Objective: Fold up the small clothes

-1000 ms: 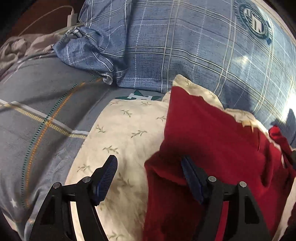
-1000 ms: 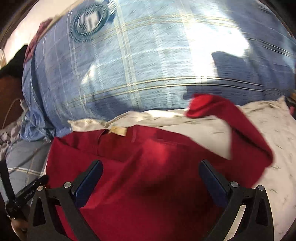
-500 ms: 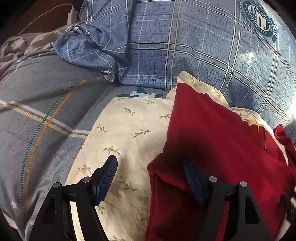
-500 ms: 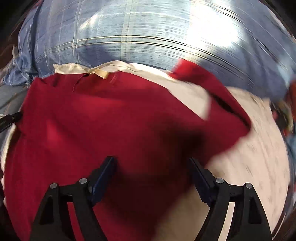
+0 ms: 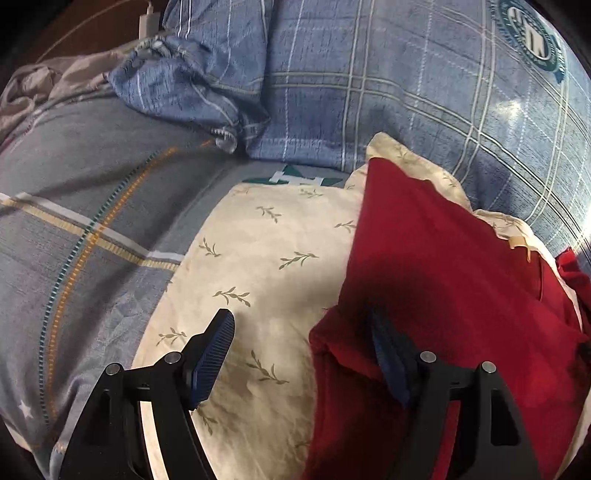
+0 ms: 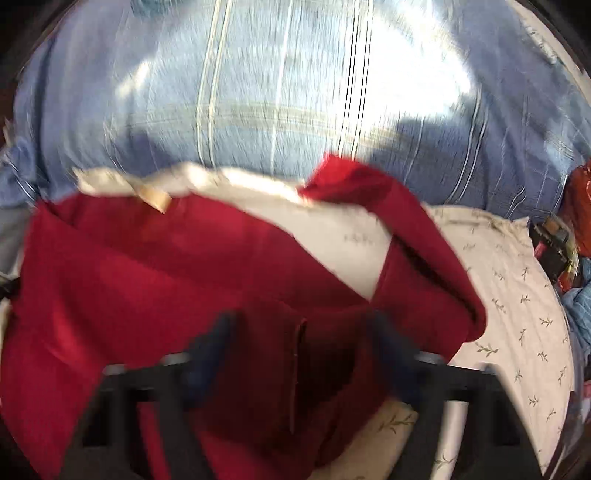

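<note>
In the left wrist view a grey bedsheet (image 5: 92,184) with yellow and green stripes fills the left side; above it lies a crumpled blue checked cloth (image 5: 192,85), and a large blue checked pillow (image 5: 388,92) with a round green badge (image 5: 532,35) spans the top. In the middle lies a cream pillowcase (image 5: 266,266) printed with small leaf sprigs; the red shirt (image 5: 443,288) is spread over its right part, with a pale neck label (image 5: 519,242) near its far edge. The left gripper (image 5: 301,354) stands wide apart and holds nothing; its left finger hangs over the cream cloth, while its right finger sits at the folded near-left edge of the shirt, partly sunk into the red fabric.

The right wrist view is blurred; the blue pillow (image 6: 295,92) again fills the top, and the red shirt (image 6: 166,295) covers the left and centre with its label (image 6: 153,197) at the far edge. One sleeve (image 6: 406,236) lies folded over towards the right, leaving a patch of cream pillowcase (image 6: 517,314) showing beyond it. The right gripper (image 6: 299,354) has its fingers spread apart over the shirt's near part, with a fold of red cloth between them; blur hides whether either finger touches the fabric. At the far right edge sit some dark and red things (image 6: 561,236), too blurred to name.
</note>
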`<state>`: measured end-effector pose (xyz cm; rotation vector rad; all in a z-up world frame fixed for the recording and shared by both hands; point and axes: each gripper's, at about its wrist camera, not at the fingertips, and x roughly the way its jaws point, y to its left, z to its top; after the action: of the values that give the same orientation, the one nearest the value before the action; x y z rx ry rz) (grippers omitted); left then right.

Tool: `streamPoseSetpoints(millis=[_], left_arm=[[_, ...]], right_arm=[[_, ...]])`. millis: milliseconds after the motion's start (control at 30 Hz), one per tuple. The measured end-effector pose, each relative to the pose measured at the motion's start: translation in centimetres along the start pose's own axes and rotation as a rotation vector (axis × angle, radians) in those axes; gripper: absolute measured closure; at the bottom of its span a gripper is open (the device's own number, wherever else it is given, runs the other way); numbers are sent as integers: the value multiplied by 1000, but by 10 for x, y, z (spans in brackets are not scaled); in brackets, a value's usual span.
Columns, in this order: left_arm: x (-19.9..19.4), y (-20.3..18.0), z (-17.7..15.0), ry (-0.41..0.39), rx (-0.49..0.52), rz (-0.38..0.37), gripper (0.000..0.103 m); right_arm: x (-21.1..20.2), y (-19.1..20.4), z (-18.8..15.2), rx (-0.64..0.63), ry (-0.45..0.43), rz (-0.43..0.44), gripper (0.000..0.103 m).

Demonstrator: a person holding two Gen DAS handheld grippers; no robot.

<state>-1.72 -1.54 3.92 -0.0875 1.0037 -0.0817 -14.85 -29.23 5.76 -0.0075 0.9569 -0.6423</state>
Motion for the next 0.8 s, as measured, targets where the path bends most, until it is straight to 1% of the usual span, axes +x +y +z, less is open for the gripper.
streamPoseSetpoints(millis=[33,67,100,133,200,233,300,367,400,433,467,500,533,600,667,700,733,800], left_arm=[[1,1,1,3,-6,-5,29],[1,2,3,6,-11,-9,29],[1,3,4,5,-12,-10,29],[1,3,6,-1,-10,-5,29],[1,4,8,-4,-13,-1,29],[2,6,9,1,-20,-8,29],[2,8,9,7,-29,-21,29],[-3,14,10,10,-43,-40,29],[-6,17,11,8,-53,-48,30],[-12,23,12,3,-62,-57,32],[-16,26,12,-1,-60,-59,32],[-20,30,13,-8,-56,-59,32],[-24,33,13,-15,-53,-56,32],[-31,37,13,-25,-50,-65,31],[-35,38,10,-20,-47,-87,31],[-37,38,7,-12,-44,-98,31],[-40,39,3,-4,-45,-109,31],[-45,42,-4,20,-50,-123,31]], right_arm=[[1,0,0,-9,17,38,91],[-1,1,1,-2,14,57,94],[-7,2,3,0,-8,62,94],[-18,5,7,-11,-59,60,94],[-26,8,15,-29,-125,26,94],[-26,10,19,-40,-145,-5,94],[-10,11,22,-56,-130,-60,91],[4,7,18,-15,-49,-71,88],[1,4,14,15,-36,-44,77],[-12,4,8,50,-57,-2,67],[-24,8,2,63,-79,15,43],[-37,14,-3,64,-104,39,31],[-53,25,-11,45,-136,82,30],[-82,58,-25,-67,-168,194,31],[-100,84,-35,-150,-175,254,31],[-105,95,-38,-169,-173,275,31],[-110,108,-44,-170,-161,331,30],[-112,126,-52,-184,-106,448,31]])
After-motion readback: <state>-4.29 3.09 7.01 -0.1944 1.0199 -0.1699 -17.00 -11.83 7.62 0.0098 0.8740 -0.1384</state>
